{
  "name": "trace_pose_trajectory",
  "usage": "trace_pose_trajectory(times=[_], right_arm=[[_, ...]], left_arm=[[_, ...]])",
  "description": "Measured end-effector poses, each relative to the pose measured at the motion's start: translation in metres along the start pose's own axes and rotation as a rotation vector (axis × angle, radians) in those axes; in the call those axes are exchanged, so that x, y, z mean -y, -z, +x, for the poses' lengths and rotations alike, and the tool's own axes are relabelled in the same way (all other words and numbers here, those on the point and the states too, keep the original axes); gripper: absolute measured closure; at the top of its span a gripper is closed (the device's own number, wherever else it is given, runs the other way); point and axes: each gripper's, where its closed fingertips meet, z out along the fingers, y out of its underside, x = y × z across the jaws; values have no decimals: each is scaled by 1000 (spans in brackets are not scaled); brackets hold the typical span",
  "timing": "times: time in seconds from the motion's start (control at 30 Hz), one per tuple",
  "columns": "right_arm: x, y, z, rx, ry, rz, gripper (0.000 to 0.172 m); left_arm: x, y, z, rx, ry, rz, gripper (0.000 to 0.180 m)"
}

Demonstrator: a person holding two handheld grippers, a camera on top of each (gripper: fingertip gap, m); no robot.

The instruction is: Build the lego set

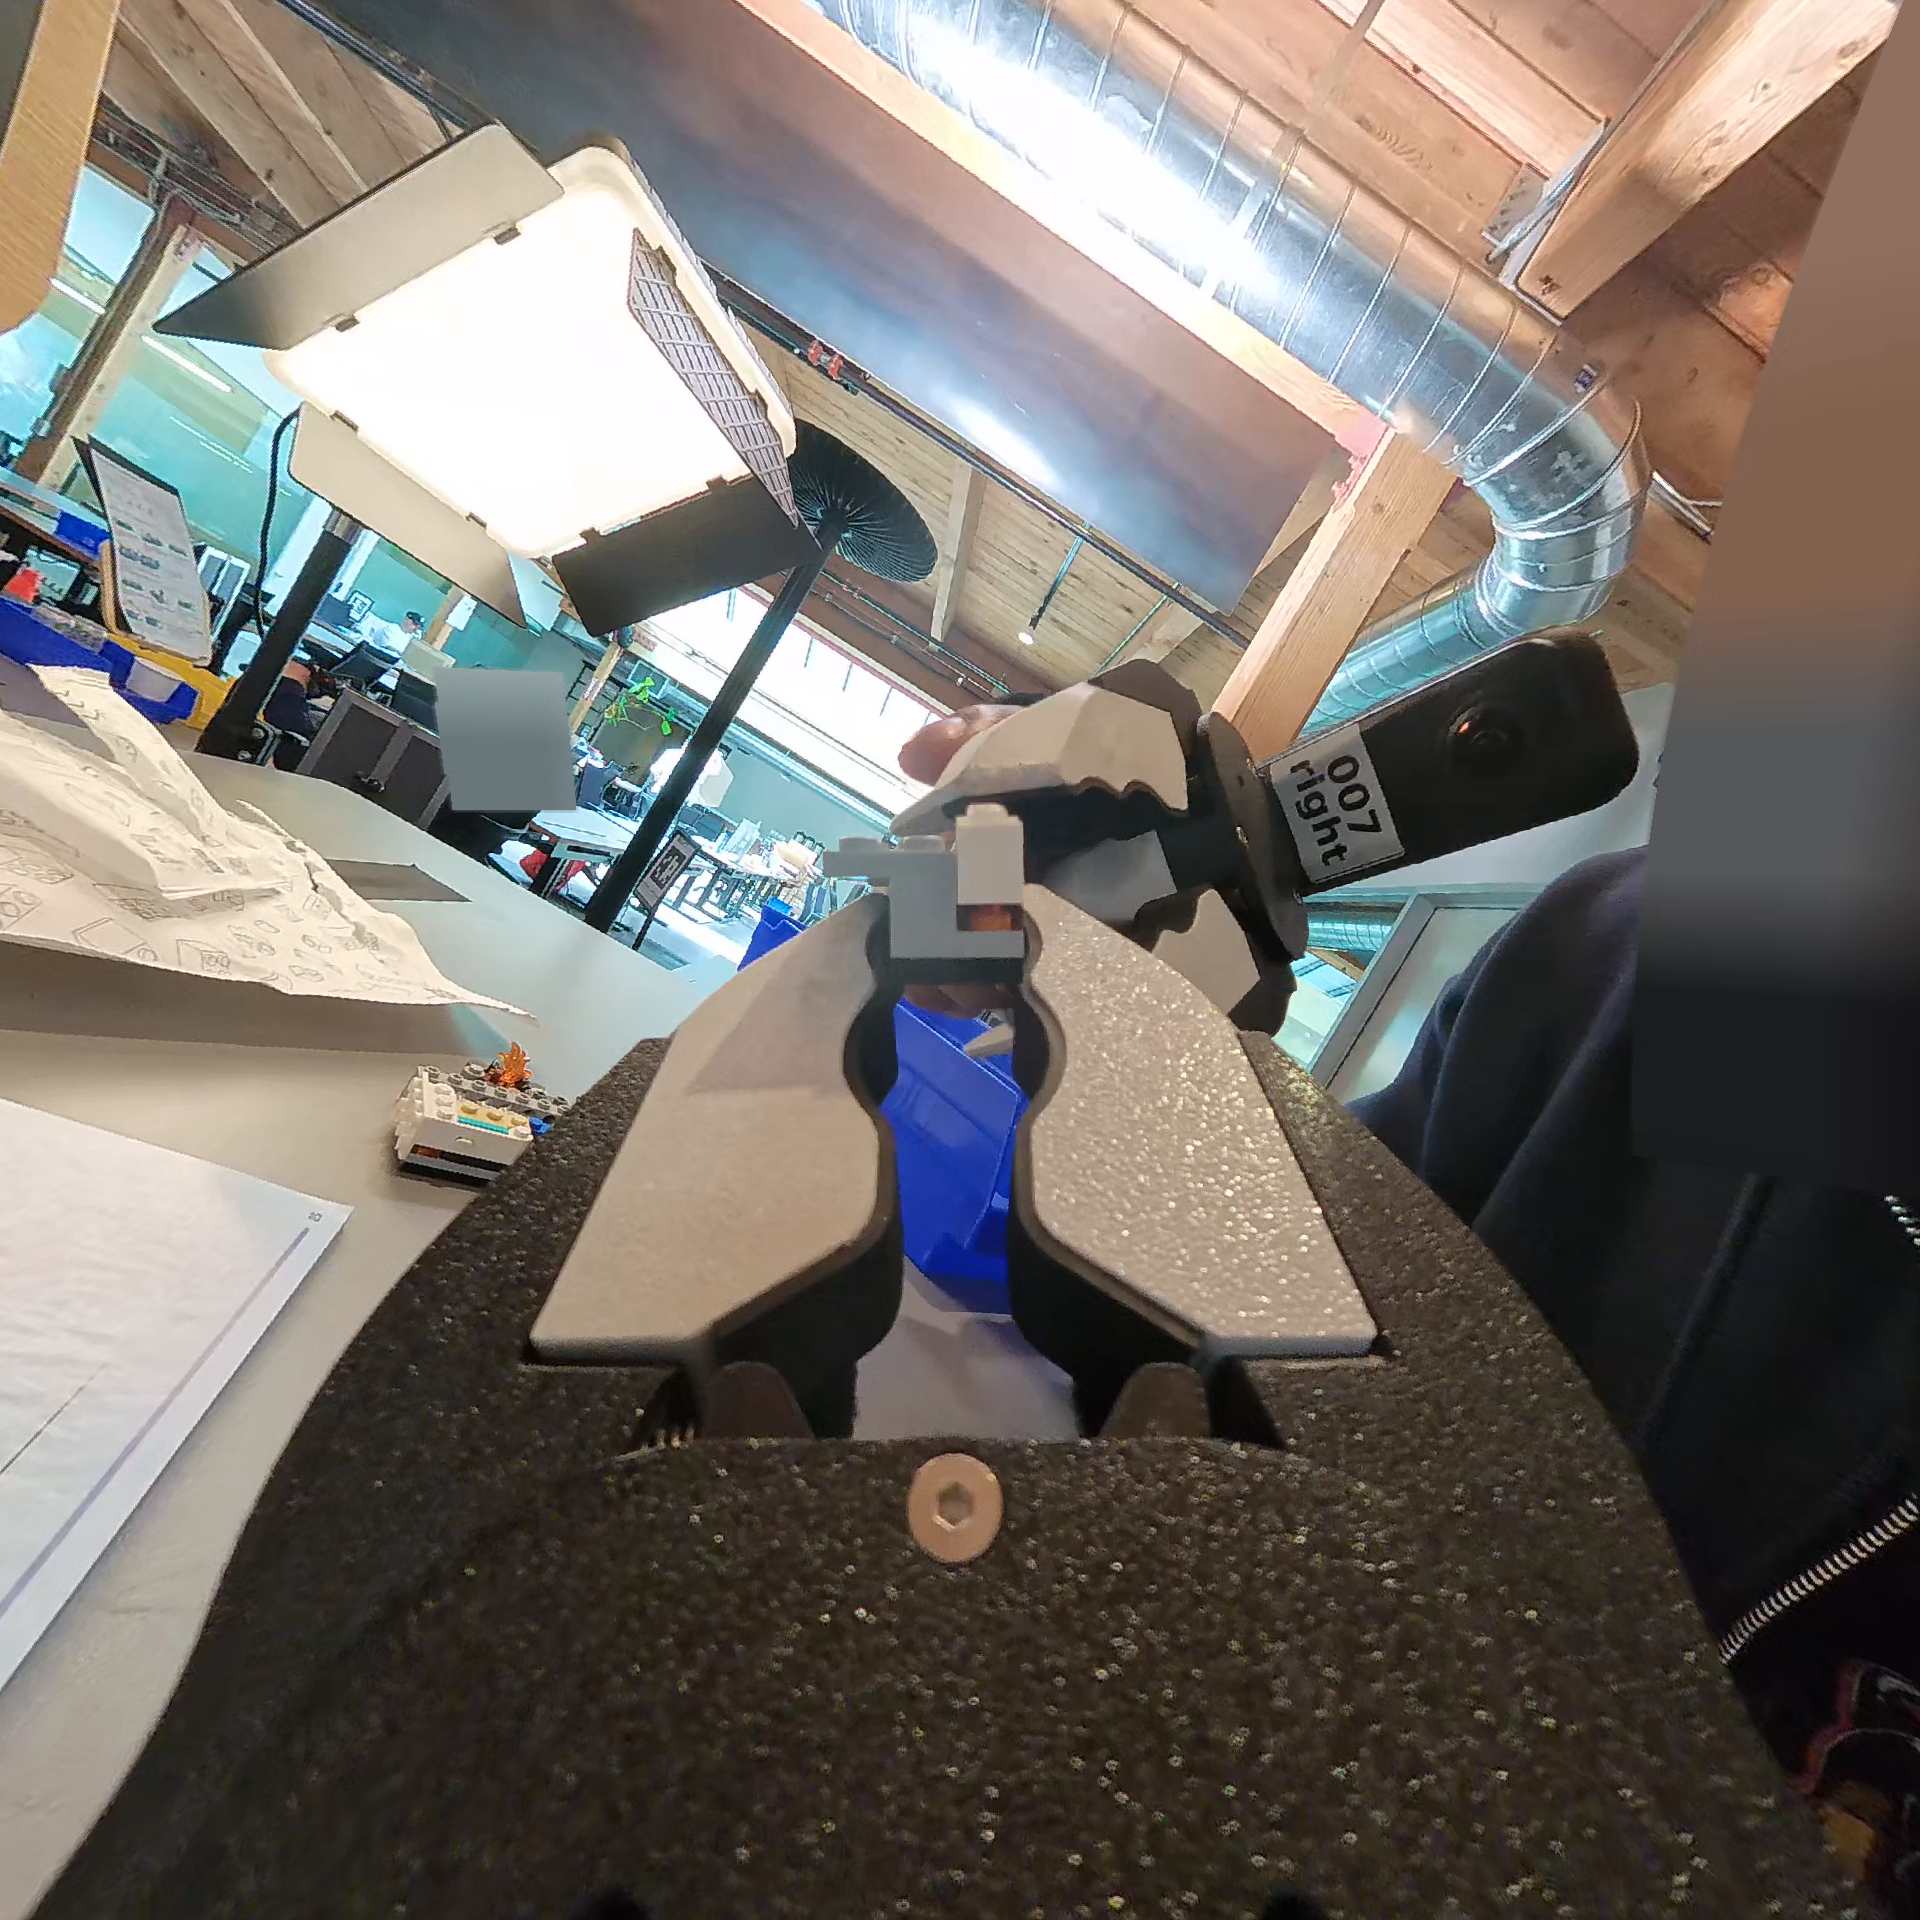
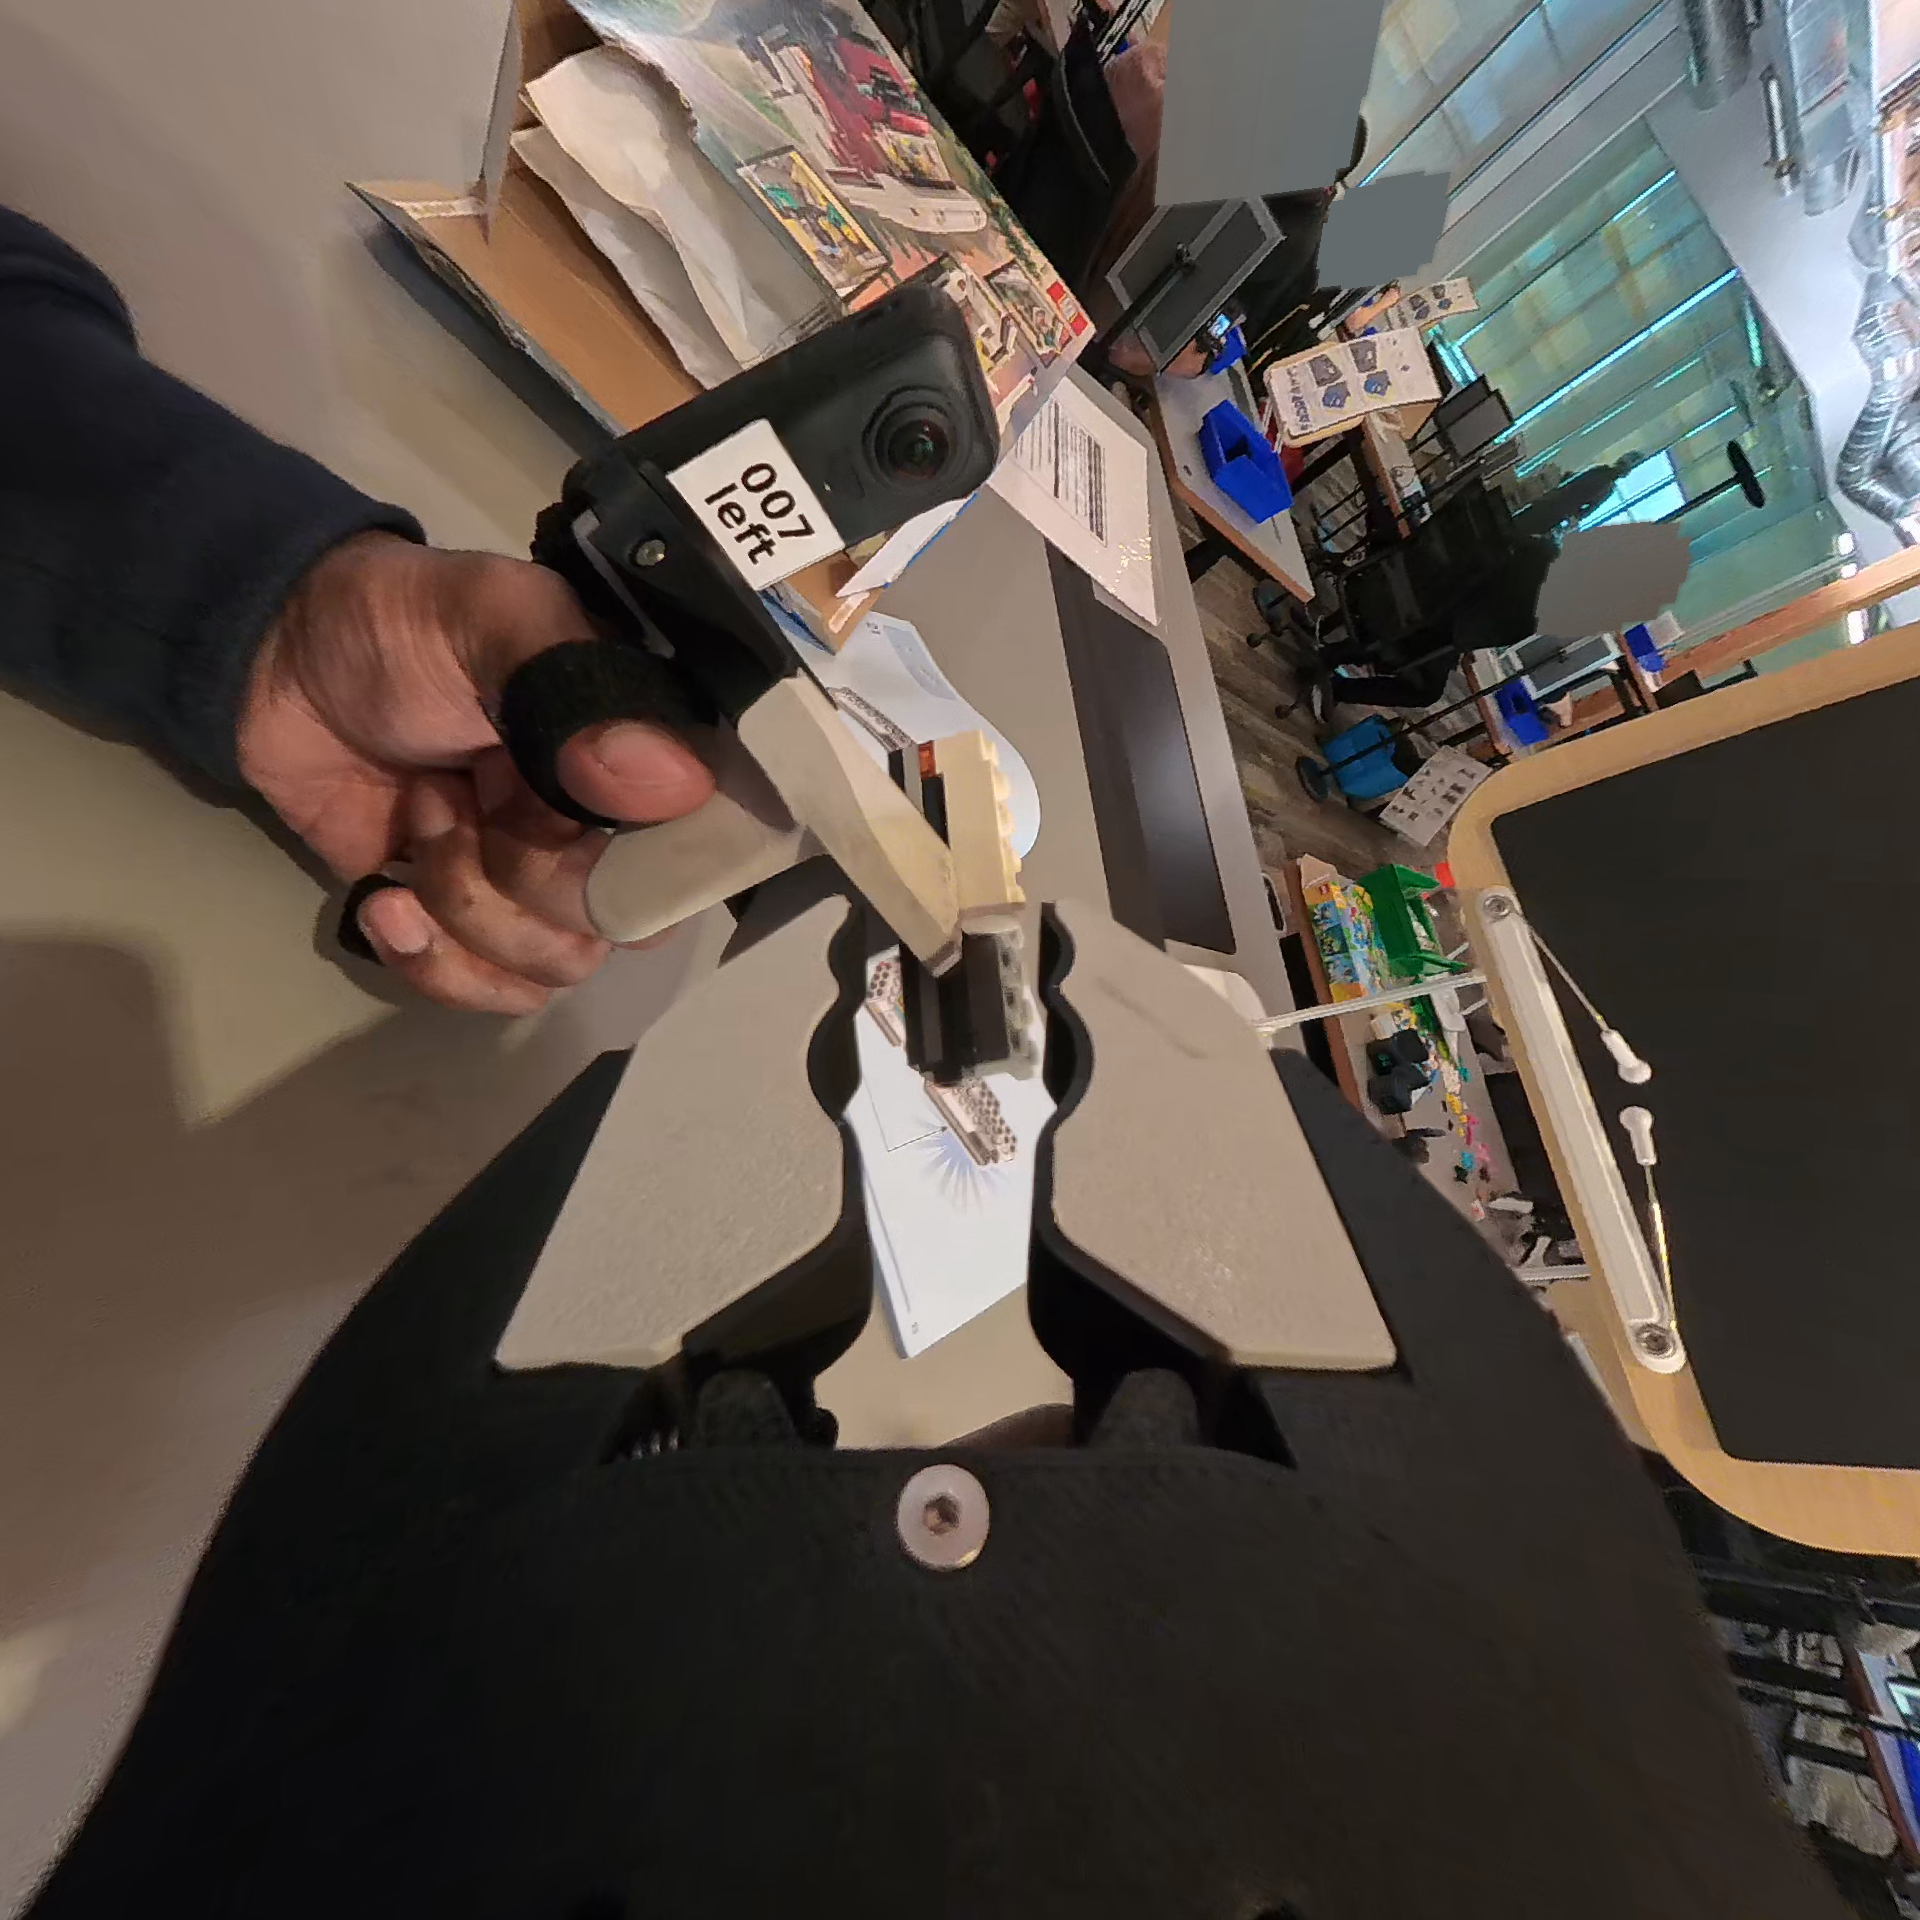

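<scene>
The left gripper (image 1: 951,935) clamps a small grey brick assembly (image 1: 940,894) above the counter (image 1: 312,1081), while the right gripper's (image 2: 951,935) open fingers straddle it.

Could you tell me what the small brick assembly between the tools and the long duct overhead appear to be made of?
Brick assembly: apparently moulded plastic, matte grey with a small orange part, judging by its studs and crisp square edges. The left tool grips it.

Duct: seemingly sheet metal, shiny silver, with spiral seams and bright reflections.
</scene>
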Motion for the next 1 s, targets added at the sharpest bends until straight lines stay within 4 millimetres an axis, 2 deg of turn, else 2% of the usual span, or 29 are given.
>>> trace_pose_trajectory(times=[0.17, 0.33, 0.57, 1.0], right_arm=[[6, 1, 0, -24, 61, 53, 137], [-2, -5, -3, -53, 159, 20, 134], [-4, -7, -3, -97, 234, 29, 145], [-2, -8, 0, -120, 228, 43, 148]], left_arm=[[-1, 0, -1, 12, -9, -17, 162], [-4, -1, -1, 12, -10, -36, 163], [-8, -2, 0, 2, 8, -55, 163], [-4, 2, 0, 12, -26, -60, 162]])
